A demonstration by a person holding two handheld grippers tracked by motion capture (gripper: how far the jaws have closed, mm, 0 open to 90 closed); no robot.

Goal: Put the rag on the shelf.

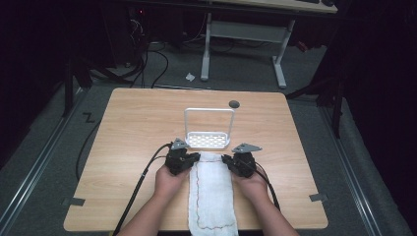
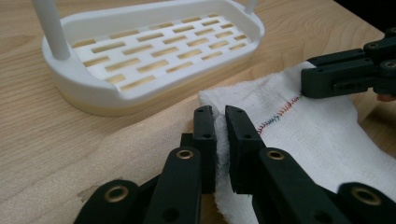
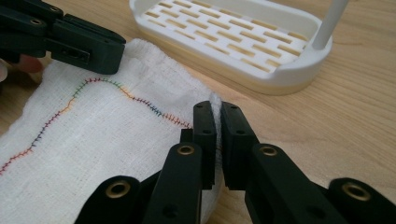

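Near edge: white cloth [image 1: 212, 196] with coloured stitching, far corners pinched by left gripper [image 2: 221, 122] and right gripper [image 3: 215, 119]; beyond, slotted white rack [image 1: 208, 140], nothing in it.

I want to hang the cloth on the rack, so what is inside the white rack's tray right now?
The white rack tray holds nothing; wood shows through its slots. The cloth lies beside it on the table, pinched by the left tool and right tool.

One white cloth [image 1: 212, 194], one white rack [image 1: 208, 129], two claws [image 1: 193, 158] [image 1: 227, 159]
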